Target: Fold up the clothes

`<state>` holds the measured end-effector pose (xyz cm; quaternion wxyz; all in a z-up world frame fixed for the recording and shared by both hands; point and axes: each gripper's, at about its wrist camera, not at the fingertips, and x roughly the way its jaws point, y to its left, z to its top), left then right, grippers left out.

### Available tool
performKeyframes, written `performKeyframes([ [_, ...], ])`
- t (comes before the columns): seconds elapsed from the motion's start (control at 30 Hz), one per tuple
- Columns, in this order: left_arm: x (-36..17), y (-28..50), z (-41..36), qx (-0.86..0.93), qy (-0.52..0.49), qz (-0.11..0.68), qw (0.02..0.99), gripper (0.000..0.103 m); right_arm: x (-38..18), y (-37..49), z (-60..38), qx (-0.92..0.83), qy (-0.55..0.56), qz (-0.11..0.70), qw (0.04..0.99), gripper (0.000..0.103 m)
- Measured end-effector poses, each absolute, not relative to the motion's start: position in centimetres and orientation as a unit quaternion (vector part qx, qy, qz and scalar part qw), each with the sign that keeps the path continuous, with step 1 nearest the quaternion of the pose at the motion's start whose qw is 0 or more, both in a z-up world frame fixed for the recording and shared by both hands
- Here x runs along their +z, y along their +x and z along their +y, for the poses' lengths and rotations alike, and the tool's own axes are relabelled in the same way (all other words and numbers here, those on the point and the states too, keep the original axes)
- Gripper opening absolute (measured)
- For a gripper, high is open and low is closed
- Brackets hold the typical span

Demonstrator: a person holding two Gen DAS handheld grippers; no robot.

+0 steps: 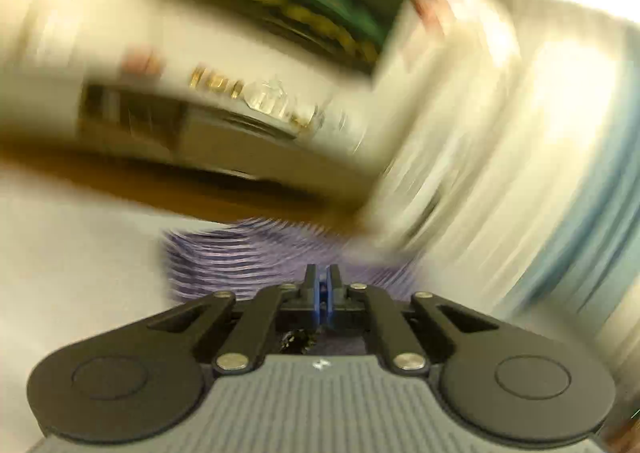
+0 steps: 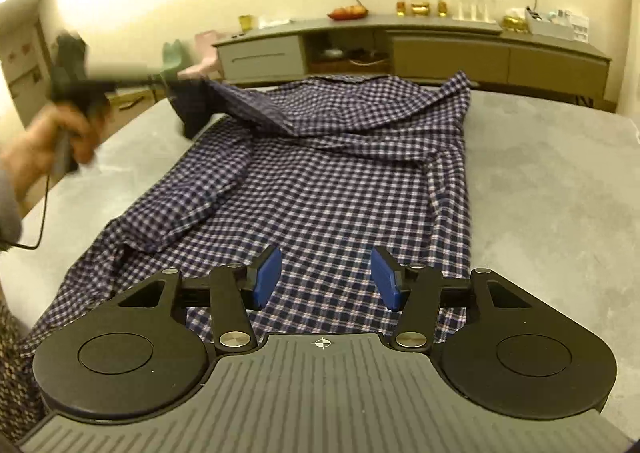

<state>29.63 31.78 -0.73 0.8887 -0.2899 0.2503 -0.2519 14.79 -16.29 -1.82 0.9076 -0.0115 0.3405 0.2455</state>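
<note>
Checked shirt (image 2: 320, 181) lies spread on grey table (image 2: 560, 181) — soft, light, floppy. Left gripper (image 2: 176, 83) clamped shut on 1 lifted edge; right gripper (image 2: 325, 279) hovers half-open, empty, nr hem — grab edges.

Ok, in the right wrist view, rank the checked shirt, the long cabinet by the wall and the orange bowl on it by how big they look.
1. checked shirt, spread over the table, fills much of the frame.
2. long cabinet, though it stands farther from the camera, so its true size is unsure.
3. orange bowl, clearly smallest.
</note>
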Motion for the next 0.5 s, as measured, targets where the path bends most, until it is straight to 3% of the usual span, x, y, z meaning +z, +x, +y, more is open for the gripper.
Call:
performKeyframes([
  [0.07, -2.3, 30.3, 34.9, -0.244, -0.414, 0.247, 0.842, 0.001, -2.0, 15.2, -16.1, 0.241, -0.013, 0.342, 0.908, 0.052],
  [0.2, -7.4, 31.4, 37.7, -0.135, -0.451, 0.318, 0.823, 0.002, -2.5, 15.7, -15.7, 0.235, -0.016, 0.346, 0.908, 0.052],
  [0.23, -8.5, 31.6, 38.1, -0.113, -0.454, 0.335, 0.818, 0.007, -2.6, 15.8, -15.6, 0.234, -0.017, 0.346, 0.909, 0.052],
  [0.3, -8.4, 31.8, 37.4, -0.085, -0.388, 0.352, 0.848, 0.023, -2.8, 15.9, -15.2, 0.231, -0.022, 0.345, 0.909, 0.053],
  [0.33, -7.6, 31.6, 36.1, -0.096, -0.325, 0.352, 0.872, 0.037, -2.9, 16.1, -15.0, 0.229, -0.025, 0.345, 0.91, 0.054],
  [0.37, -6.8, 31.3, 34.7, -0.107, -0.261, 0.35, 0.893, 0.058, -3.0, 16.2, -14.9, 0.227, -0.028, 0.344, 0.911, 0.055],
  [0.43, -5.8, 30.6, 32.4, -0.137, -0.165, 0.345, 0.914, 0.084, -2.9, 16.7, -15.0, 0.218, -0.029, 0.343, 0.913, 0.058],
  [0.47, -5.5, 30.1, 31.4, -0.158, -0.133, 0.342, 0.917, 0.091, -2.9, 17.0, -15.1, 0.213, -0.028, 0.342, 0.915, 0.06],
  [0.5, -5.3, 29.7, 30.5, -0.178, -0.102, 0.339, 0.918, 0.091, -2.9, 17.3, -15.2, 0.209, -0.024, 0.343, 0.915, 0.06],
])
